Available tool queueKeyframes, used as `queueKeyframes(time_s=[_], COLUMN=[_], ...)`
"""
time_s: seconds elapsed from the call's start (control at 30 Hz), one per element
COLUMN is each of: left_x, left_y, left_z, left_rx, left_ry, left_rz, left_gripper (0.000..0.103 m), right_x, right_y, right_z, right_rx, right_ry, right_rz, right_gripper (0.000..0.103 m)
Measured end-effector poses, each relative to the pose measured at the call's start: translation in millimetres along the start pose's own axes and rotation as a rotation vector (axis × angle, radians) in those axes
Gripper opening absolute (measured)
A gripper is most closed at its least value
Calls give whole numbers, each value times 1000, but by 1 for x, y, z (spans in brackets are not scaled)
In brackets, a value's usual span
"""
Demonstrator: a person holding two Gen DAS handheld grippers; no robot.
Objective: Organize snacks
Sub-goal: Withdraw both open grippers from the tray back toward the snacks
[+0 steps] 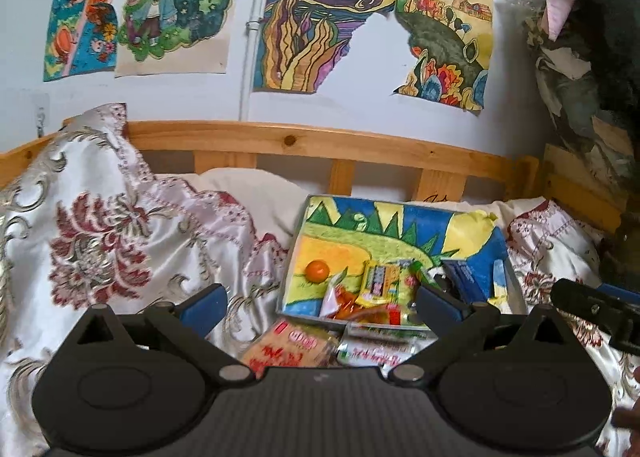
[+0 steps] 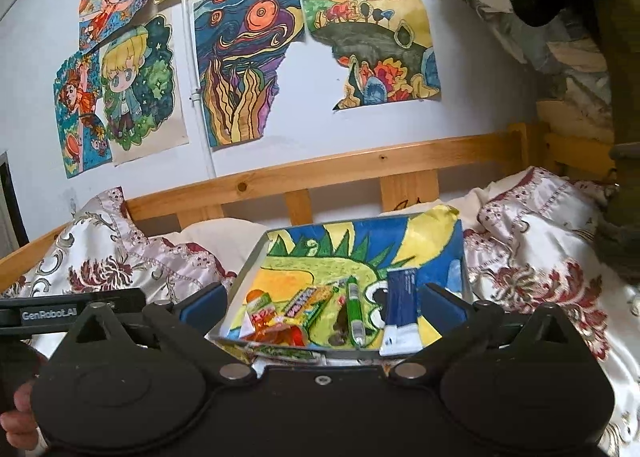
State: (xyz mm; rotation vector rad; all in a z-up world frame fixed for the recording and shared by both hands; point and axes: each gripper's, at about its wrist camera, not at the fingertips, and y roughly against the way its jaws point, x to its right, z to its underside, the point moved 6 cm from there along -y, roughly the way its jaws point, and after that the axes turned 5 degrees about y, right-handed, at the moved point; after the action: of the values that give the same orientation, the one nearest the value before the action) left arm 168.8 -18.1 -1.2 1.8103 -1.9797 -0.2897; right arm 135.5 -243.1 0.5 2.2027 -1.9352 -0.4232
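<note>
A shallow tray (image 1: 298,241) lined with a bright crayon drawing lies on a bed, on a white satin cover (image 1: 120,225) with dark red flower embroidery. Inside it, toward the near edge, sit an orange fruit (image 1: 317,270), a yellow snack packet (image 1: 380,283), a red-and-clear wrapper (image 1: 344,307), a green tube (image 2: 354,307) and a dark blue box (image 2: 402,303). The print on these is too blurred to read. Two more packets lie on the cover just outside the tray's near edge: an orange-brown one with red characters (image 1: 290,349) and a white-and-green one (image 1: 376,349); the characters cannot be made out.

The left tool (image 1: 320,305) is released, its blue pads spread wide over the near snacks with nothing pressed between them. The right tool (image 2: 320,303) is likewise spread wide and empty, framing the tray. In the right wrist view the left tool's body reads "GenRobot.AI" (image 2: 48,315). A wooden bed rail (image 1: 320,145) runs behind, under coloured drawings taped on the wall (image 1: 316,17).
</note>
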Motion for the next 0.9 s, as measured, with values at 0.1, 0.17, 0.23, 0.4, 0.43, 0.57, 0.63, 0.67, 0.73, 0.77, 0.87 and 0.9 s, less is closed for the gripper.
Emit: queueKeyframes(time_s=[0.1,0.17,0.23,0.4,0.43,0.57,0.63,0.67,0.73,0.77,0.87,0.9], left_x=[-3,-5,-7,-13,-14,-18,-20,-21,-23,-24,-27,-28], left_y=[12,18,25,40,43,53,56,58,61,63,70,73], left_z=[8,13,17,27,29,35,36,37,38,39,43,43], left_rx=[-12,-21,-37,-58,-62,-70,-78,-83,-91,-98,-133,-143], left_ry=[-1,1,6,0,-2,-5,-2,0,5,8,19,22], left_rz=[-16,-29,-41,-70,-80,-109,-122,-128,-138,-145,-165,-168], left_gripper=[102,102,102,102,102,102,102,102,102,102,102,102], right_x=[0,-2,-5,-16,-18,-24,-27,-28,-30,-31,-35,-36], right_y=[12,20,29,44,46,53,56,58,61,62,67,68], right_z=[6,10,14,22,23,30,33,35,37,37,40,41], right_rx=[-9,-16,-18,-25,-27,-47,-58,-63,-71,-74,-87,-94], right_ry=[-10,-12,-4,28,30,32,33,32,26,23,7,3], right_rz=[9,11,15,19,19,23,28,30,35,35,41,40], right_gripper=[102,102,102,102,102,102,102,102,102,102,102,102])
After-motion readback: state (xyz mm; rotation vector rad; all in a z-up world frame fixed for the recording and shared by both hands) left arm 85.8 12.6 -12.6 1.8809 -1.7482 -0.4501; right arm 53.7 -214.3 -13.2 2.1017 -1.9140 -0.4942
